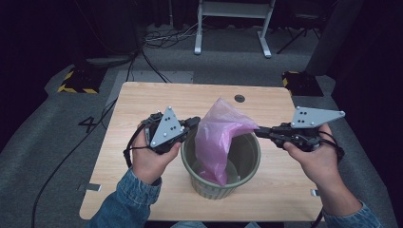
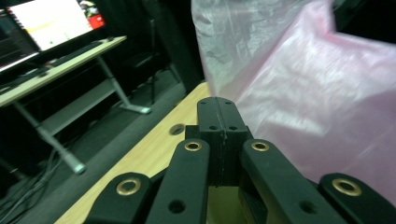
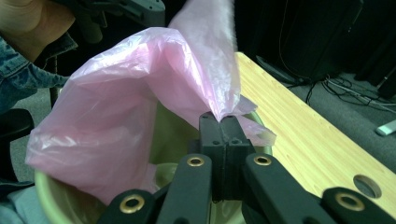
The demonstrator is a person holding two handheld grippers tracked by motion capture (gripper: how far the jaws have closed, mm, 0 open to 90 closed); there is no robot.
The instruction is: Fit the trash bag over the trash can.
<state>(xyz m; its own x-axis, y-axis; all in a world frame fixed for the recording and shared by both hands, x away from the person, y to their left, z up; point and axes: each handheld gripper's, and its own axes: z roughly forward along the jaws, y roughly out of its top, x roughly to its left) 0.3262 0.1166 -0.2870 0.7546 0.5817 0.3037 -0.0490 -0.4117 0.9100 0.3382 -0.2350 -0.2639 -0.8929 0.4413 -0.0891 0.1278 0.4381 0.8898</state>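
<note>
Above the green bin [image 1: 247, 164], the pink plastic bag [image 1: 216, 137] stretches left to right between the closed left gripper [image 1: 194, 121], apparently pinching its left edge, and the right gripper [image 1: 259, 131], clamped on its right edge.

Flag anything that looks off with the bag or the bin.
The pink bag is not seated: it stands bunched up above the green bin, with no edge folded over the rim. The right tool pinches one edge; the left tool is shut beside it.

Got my right gripper [image 1: 259, 131] pinching the edge of the pink bag [image 1: 216, 137], which is hanging into the green bin [image 1: 247, 161] on the table [image 1: 142, 99]. My left gripper [image 1: 192, 122] sits closed just beside the bag.
</note>
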